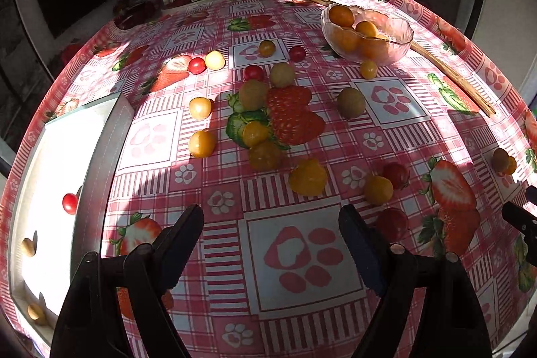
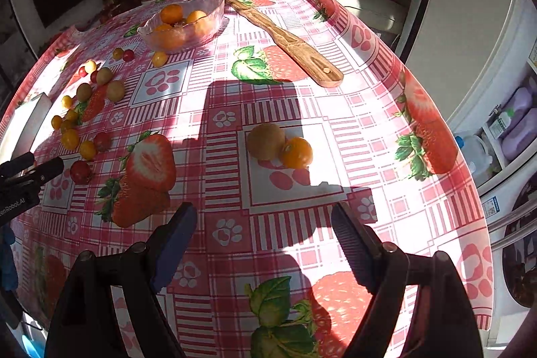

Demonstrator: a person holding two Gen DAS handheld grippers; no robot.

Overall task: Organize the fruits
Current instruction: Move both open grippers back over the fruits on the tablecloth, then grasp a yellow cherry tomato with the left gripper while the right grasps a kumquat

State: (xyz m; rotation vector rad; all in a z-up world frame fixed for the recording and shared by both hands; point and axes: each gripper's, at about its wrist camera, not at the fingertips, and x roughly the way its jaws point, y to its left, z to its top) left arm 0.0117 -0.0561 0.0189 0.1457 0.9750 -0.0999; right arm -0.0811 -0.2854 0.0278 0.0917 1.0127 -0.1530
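Several small fruits lie scattered on the strawberry-print tablecloth point(image 1: 295, 257): yellow ones such as a yellow fruit point(image 1: 308, 176), red cherry tomatoes point(image 1: 392, 223) and green-brown ones point(image 1: 351, 102). A glass bowl point(image 1: 401, 37) at the back right holds orange fruits. A white tray point(image 1: 50, 156) at the left holds a red tomato point(image 1: 69, 203) and two tan fruits. My left gripper point(image 1: 272, 223) hangs open over the cloth with nothing between its fingers. My right gripper point(image 2: 263, 220) is open too, just short of a green-brown fruit point(image 2: 265, 141) touching an orange fruit point(image 2: 297, 152).
A long wooden spatula point(image 2: 285, 37) lies past the bowl point(image 2: 214, 12) toward the table's right edge. Part of the other gripper shows at the left edge point(image 2: 23, 180) of the right wrist view. Shelves with bottles point(image 2: 517, 119) stand beyond the table on the right.
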